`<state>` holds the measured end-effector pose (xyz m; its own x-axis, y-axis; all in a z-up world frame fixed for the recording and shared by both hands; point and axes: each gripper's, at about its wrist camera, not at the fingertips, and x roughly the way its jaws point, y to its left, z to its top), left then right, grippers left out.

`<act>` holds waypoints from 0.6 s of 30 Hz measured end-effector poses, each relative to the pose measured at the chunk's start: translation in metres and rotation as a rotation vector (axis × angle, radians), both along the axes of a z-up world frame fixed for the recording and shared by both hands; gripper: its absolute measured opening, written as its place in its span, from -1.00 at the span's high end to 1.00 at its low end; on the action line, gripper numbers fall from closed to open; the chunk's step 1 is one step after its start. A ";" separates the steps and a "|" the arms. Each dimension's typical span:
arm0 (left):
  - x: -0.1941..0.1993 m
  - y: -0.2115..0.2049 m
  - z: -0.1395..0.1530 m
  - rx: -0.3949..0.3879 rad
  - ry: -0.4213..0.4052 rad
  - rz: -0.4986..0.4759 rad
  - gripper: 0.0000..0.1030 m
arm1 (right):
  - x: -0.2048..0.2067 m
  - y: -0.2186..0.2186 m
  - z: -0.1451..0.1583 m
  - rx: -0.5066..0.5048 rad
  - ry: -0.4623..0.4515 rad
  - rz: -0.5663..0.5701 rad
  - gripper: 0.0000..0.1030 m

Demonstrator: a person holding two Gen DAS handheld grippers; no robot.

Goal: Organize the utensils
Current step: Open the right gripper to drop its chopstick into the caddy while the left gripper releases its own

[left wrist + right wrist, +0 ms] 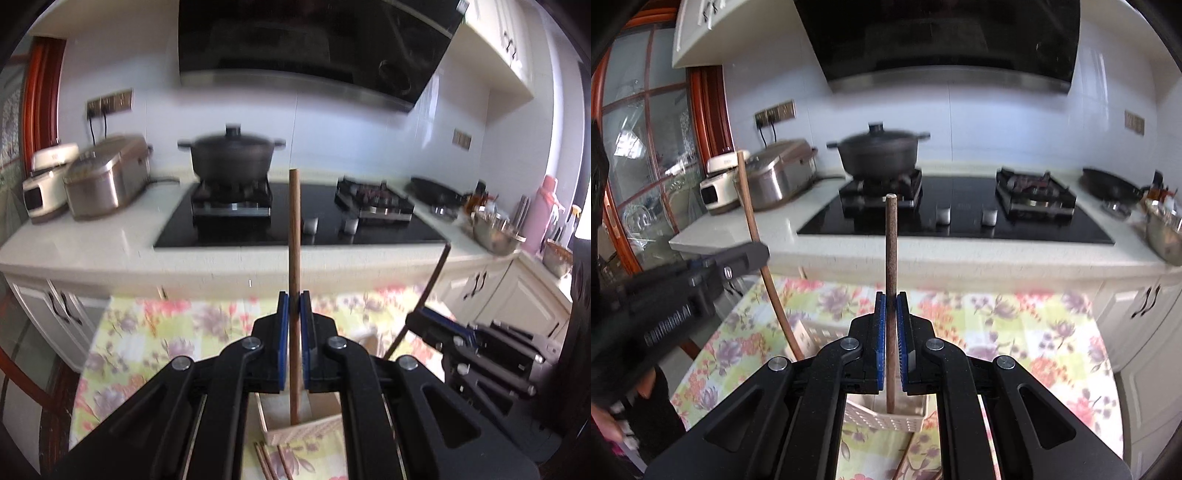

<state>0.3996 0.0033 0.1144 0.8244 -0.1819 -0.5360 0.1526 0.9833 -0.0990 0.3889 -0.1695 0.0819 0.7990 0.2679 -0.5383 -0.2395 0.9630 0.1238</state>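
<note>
Wooden chopstick [294,236] clamped in left claw [294,306]; basket [306,430] below.

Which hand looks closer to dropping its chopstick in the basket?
Hard to say. The left gripper and the right gripper each hold a chopstick upright, tip over the basket.
</note>
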 end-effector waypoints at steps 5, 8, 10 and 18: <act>0.015 0.005 -0.041 0.017 0.061 0.019 0.88 | 0.019 0.001 -0.027 -0.003 0.052 -0.016 0.82; 0.016 0.009 -0.051 0.041 0.054 0.036 0.82 | 0.026 -0.002 -0.034 0.008 0.068 -0.022 0.68; 0.013 0.014 -0.052 0.051 0.043 0.053 0.55 | 0.026 -0.008 -0.035 0.032 0.064 -0.031 0.37; -0.028 0.051 -0.053 0.047 -0.076 0.210 -0.76 | -0.004 -0.045 -0.046 0.049 0.039 -0.076 0.23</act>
<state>0.3721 0.0540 0.0617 0.8800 0.0217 -0.4745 -0.0507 0.9975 -0.0483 0.3849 -0.2148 0.0360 0.7967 0.2340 -0.5573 -0.1596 0.9707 0.1795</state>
